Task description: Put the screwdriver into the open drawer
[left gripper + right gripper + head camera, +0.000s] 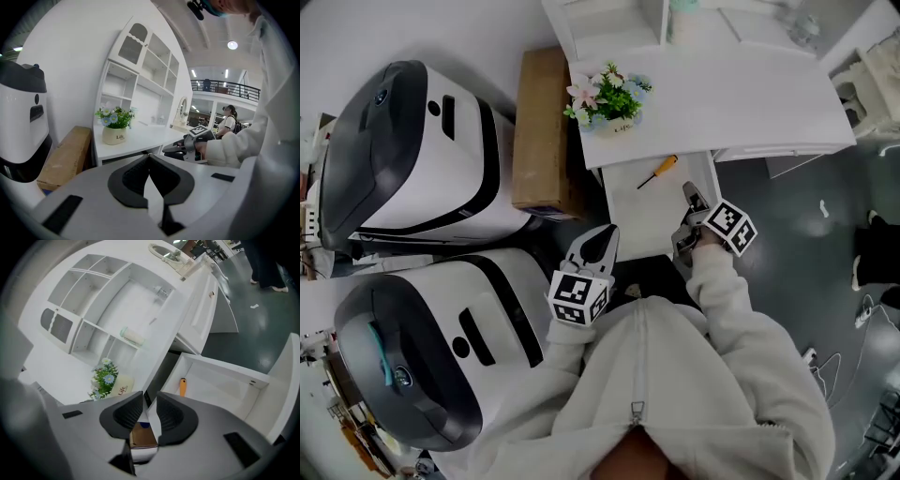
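Note:
A screwdriver with an orange handle lies inside the open white drawer, near its back end under the desk edge. The right gripper view shows the orange handle against the drawer's inner wall. My right gripper hovers at the drawer's right front corner, its jaws a little apart and empty. My left gripper hangs by the drawer's left front corner, shut on nothing; its pads meet at the tips. The right gripper also shows in the left gripper view.
A flower pot stands on the white desk, with a shelf unit behind it. A cardboard box and two large white-and-grey machines stand to the left. Dark floor lies right of the drawer. A person stands far off.

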Available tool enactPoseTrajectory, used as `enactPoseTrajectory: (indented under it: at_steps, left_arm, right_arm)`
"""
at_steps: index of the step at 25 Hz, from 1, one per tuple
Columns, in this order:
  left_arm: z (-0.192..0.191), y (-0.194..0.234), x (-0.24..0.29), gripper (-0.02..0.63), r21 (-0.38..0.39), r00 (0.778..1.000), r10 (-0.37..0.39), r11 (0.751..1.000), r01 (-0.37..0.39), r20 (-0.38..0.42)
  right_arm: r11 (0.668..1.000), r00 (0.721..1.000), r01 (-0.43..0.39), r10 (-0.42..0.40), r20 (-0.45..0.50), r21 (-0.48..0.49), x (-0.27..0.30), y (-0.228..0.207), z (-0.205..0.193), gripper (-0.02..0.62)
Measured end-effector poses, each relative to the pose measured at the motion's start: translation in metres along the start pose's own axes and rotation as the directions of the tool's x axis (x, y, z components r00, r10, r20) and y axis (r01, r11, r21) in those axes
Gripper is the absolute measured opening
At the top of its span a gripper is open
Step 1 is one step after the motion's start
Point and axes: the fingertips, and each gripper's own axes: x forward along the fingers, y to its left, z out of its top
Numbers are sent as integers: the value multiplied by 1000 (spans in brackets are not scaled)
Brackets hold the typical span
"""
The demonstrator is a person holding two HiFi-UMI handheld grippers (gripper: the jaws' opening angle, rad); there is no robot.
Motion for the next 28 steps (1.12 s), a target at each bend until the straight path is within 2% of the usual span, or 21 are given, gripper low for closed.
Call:
enactPoseTrajectory:
  at_steps: [9,11,14,16,18,21,24,25,26,28]
  left_arm:
    - [17,-11,-10,17,21,996,-62,998,61,64]
    - [21,-17,-10,17,34,994,-86,996,84,74]
    - [25,-28,-9,17,62,988,-126,991,121,85]
    - [27,-37,-9,17,80,984,-155,986,148,87]
    - [30,-44,-9,17,88,979,-181,981,173,91]
    - [37,-53,-13,17,88,971,-213,975,204,110]
    - [48,-58,-19,17,97,963,-230,971,218,140]
    - [51,-59,-20,17,98,961,-233,971,220,149]
    - [53,-60,-21,17,99,960,-234,970,220,155]
    - [55,-60,-22,17,107,960,-231,971,216,161]
  right_arm:
    - [987,995,-44,57,80,-154,-71,31,-4,104]
    - [972,992,-49,74,103,-228,-85,41,-3,104]
    - [933,986,-33,88,139,-358,-107,55,-1,104]
    - [895,980,-11,97,171,-446,-123,63,3,104]
    - [833,973,21,109,201,-554,-139,74,6,103]
    - [699,965,79,126,232,-710,-163,88,5,101]
    - [563,960,114,150,238,-818,-181,96,-4,79]
    - [535,959,117,159,236,-837,-185,97,-7,74]
    - [520,958,116,168,234,-846,-189,97,-10,68]
    - [519,955,107,183,232,-848,-195,96,-14,57]
